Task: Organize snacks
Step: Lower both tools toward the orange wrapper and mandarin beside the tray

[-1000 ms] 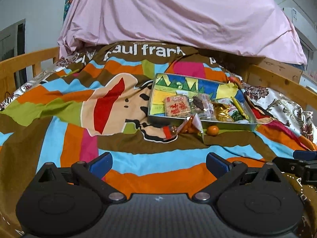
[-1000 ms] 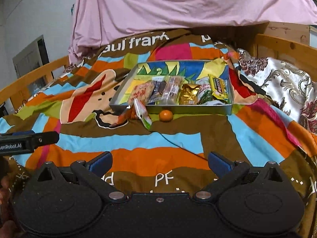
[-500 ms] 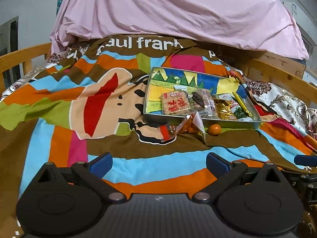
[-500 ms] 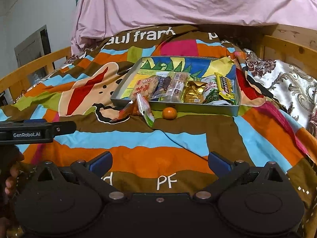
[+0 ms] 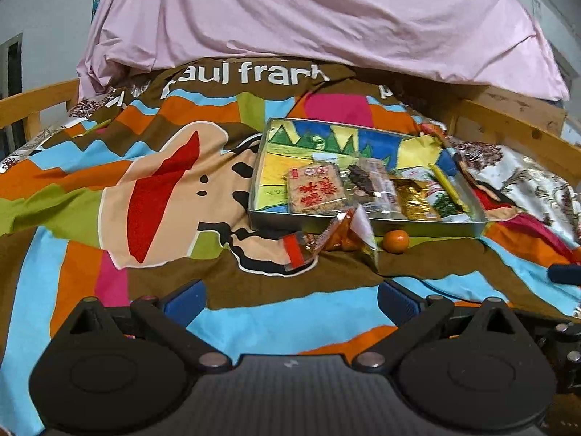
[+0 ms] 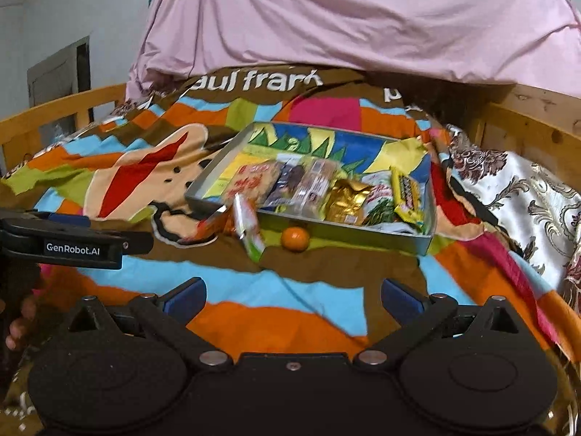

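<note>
A shallow metal tray (image 5: 276,222) (image 6: 207,201) with a colourful lining lies on the bedspread and holds several snack packets, among them a red-printed rice cracker pack (image 5: 315,192) (image 6: 252,180) and a gold packet (image 5: 415,200) (image 6: 345,201). In front of the tray lie a small orange (image 5: 395,241) (image 6: 295,238) and an orange-and-white snack bag (image 5: 326,241) (image 6: 236,223). My left gripper (image 5: 292,299) is open and empty, short of the snacks. My right gripper (image 6: 294,294) is open and empty, also short of them. The left gripper's side shows in the right wrist view (image 6: 80,245).
A colourful bedspread (image 5: 163,189) covers the bed. A pink sheet (image 5: 308,14) is heaped behind the tray. Wooden bed rails (image 5: 32,103) (image 6: 526,127) run along both sides. A patterned satin cloth (image 6: 526,200) lies to the right of the tray.
Both grippers have moved forward toward the tray, which now looks larger. The right view has tilted, with the tray now slanted. Both grippers stay open.
</note>
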Motion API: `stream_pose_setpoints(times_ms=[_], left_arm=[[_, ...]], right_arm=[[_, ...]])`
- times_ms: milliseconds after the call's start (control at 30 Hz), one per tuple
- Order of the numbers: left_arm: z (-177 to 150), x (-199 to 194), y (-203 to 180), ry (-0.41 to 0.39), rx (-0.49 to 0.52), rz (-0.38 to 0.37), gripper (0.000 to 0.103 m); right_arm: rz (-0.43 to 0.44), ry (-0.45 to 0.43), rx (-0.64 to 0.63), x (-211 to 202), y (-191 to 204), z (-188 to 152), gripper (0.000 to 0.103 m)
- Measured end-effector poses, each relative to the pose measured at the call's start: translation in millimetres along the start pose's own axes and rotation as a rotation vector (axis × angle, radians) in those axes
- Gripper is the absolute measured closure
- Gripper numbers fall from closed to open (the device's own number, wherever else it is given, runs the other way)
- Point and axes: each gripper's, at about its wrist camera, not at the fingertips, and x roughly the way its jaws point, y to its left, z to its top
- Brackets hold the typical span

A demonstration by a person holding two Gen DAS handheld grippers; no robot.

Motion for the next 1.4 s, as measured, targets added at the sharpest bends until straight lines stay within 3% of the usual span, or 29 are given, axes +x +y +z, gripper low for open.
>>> stream_pose_setpoints(times_ms=[700,867,1033,1267,1400], left_arm=[[10,44,-13,0.010,0.004,0.025,0.000],[12,45,-16,-0.019,0.021,0.069,0.000],[17,53,-19,-0.017,0.025,0.063,0.000],[26,69,-35,-0.028,0.035,0.013,0.000],[34,86,-47,-0.029,0.057,-0.011,0.000]], right_arm=[[-0.055,-0.041,-0.162,68,-4,10,0.001],[-0.062,-0.043,-0.178,85,-8,10,0.001],[-0.060,-0.049,-0.162,99,-11,11,0.001],[-0.078,-0.043,-0.233,119,-7,11,0.001],[-0.018,-0.017,-0.189,131,-12,13,0.010]])
